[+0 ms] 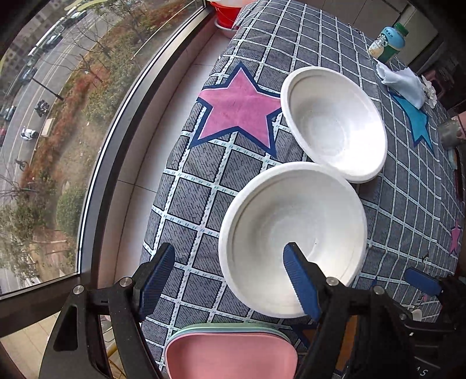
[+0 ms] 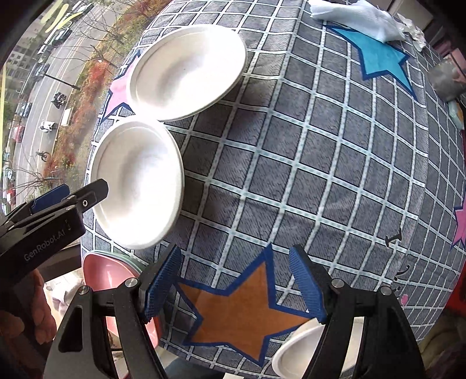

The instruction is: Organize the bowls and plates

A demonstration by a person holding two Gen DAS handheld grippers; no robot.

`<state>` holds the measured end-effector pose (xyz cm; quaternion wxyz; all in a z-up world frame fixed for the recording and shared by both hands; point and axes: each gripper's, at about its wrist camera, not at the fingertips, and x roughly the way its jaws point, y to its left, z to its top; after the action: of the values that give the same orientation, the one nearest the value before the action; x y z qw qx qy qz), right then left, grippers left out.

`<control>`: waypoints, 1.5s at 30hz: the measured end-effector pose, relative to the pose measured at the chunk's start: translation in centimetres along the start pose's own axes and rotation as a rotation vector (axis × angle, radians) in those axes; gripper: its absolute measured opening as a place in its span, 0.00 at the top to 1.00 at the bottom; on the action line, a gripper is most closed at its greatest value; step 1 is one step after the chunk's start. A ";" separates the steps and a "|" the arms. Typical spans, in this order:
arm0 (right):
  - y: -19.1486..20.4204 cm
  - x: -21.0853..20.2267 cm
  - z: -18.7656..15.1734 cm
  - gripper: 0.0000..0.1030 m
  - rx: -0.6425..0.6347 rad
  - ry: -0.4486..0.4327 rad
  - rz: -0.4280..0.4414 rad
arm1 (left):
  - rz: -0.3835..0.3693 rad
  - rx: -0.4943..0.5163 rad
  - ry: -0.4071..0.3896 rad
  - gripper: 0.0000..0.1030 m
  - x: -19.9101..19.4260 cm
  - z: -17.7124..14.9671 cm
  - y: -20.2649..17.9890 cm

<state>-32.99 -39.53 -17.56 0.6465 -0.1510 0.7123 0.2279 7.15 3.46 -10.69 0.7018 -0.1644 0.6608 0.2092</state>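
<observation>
My left tongs point(image 1: 230, 277) gape around the nearer white bowl's point(image 1: 291, 239) rim (nothing gripped yet); right tongs point(image 2: 234, 281) hover open, empty. Next: pinch, nest it.

The bench wears a gray checked cloth point(image 1: 335, 43) with stars on it: a pink star point(image 1: 238, 108), a blue star point(image 2: 378, 58) and an orange star point(image 2: 241, 315). At the far end stands a green-capped bottle point(image 1: 388, 43), just beside a crumpled white cloth point(image 1: 404, 84). A red basin point(image 1: 225, 14) sits by the window point(image 1: 58, 102), street and cars below.
</observation>
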 end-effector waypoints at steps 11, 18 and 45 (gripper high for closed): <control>2.3 4.5 3.7 0.25 0.000 0.025 0.006 | 0.018 0.043 0.042 0.23 3.6 2.1 0.2; 4.0 6.5 4.4 0.59 0.020 0.052 0.076 | 0.002 0.085 0.083 0.68 4.6 1.5 -1.1; -10.0 4.8 -0.3 0.73 0.207 0.089 0.053 | -0.048 0.310 0.149 0.66 4.2 -0.5 -19.1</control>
<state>-28.75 -47.83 -23.57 0.6203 -0.0742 0.7636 0.1632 16.63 -12.86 -15.74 0.6727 -0.0849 0.7312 0.0754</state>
